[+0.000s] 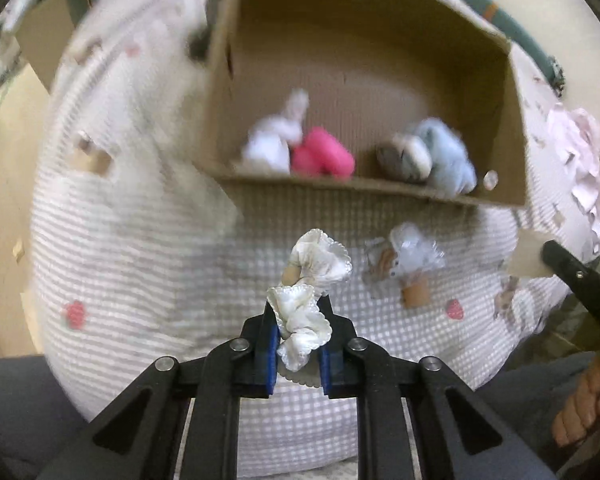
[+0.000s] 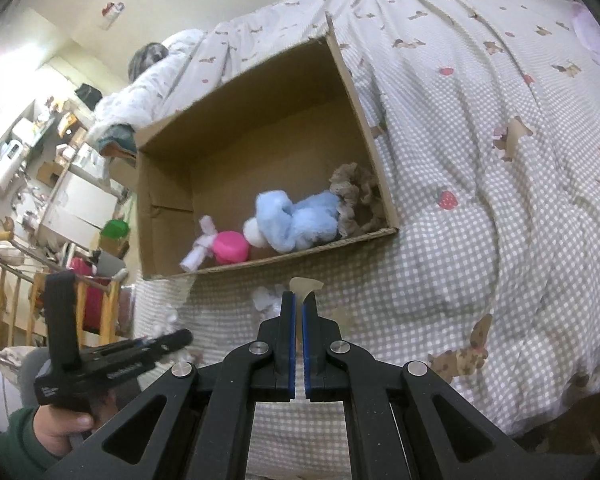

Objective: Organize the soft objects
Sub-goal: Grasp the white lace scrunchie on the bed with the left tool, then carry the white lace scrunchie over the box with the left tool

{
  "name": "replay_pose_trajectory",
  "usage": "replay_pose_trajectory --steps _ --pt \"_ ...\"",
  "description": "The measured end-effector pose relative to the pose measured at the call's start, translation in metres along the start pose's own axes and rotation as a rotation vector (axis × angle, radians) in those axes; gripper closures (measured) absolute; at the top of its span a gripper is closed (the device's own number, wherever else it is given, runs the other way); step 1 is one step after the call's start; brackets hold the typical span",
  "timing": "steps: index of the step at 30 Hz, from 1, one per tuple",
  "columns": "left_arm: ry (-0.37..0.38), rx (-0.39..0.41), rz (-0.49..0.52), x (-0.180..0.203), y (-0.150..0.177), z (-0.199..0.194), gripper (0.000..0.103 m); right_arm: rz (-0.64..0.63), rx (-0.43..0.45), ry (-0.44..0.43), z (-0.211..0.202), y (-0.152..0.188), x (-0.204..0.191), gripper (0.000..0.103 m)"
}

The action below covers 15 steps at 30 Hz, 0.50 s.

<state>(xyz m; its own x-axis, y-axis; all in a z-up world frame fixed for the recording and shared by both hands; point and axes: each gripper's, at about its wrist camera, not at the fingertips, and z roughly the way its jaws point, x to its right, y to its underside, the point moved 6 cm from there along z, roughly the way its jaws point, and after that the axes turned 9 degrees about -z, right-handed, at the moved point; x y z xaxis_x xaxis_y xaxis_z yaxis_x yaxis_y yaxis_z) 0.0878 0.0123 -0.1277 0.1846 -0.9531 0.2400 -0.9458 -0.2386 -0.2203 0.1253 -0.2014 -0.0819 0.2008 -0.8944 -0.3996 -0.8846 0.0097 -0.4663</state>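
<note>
My left gripper [image 1: 298, 312] is shut on a cream satin scrunchie [image 1: 312, 280] and holds it above the checked bedspread, in front of the cardboard box [image 1: 340, 190]. The box [image 2: 300, 258] holds a white soft toy [image 1: 274, 140], a pink soft piece [image 1: 324, 156], a light blue fluffy piece [image 2: 296, 216] and a beige lace scrunchie [image 2: 354, 192]. A white frilly scrunchie [image 1: 410, 256] lies on the bed just before the box. My right gripper [image 2: 299, 300] is shut on a thin flap of the box's cardboard [image 2: 306, 285]. It also shows in the left wrist view [image 1: 576, 276].
The checked bedspread [image 2: 480, 184] with bear and strawberry prints covers the bed. A pale pink cloth [image 1: 580, 152] lies at the right. A cluttered room with shelves and a wooden rail [image 2: 40, 280] lies beyond the bed's left edge.
</note>
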Motion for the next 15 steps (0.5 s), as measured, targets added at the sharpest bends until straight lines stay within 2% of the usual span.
replay_pose_trajectory --steps 5,8,15 --pt "0.020 0.108 -0.025 0.001 -0.013 -0.050 0.089 -0.023 0.029 -0.021 -0.015 -0.006 -0.014 0.099" --pt "0.045 0.133 -0.048 -0.003 -0.023 -0.075 0.089 -0.026 0.048 -0.039 -0.024 -0.013 -0.022 0.099" --pt "0.035 0.235 -0.036 0.007 -0.054 -0.113 0.089 -0.050 0.119 -0.070 -0.051 -0.039 -0.041 0.099"
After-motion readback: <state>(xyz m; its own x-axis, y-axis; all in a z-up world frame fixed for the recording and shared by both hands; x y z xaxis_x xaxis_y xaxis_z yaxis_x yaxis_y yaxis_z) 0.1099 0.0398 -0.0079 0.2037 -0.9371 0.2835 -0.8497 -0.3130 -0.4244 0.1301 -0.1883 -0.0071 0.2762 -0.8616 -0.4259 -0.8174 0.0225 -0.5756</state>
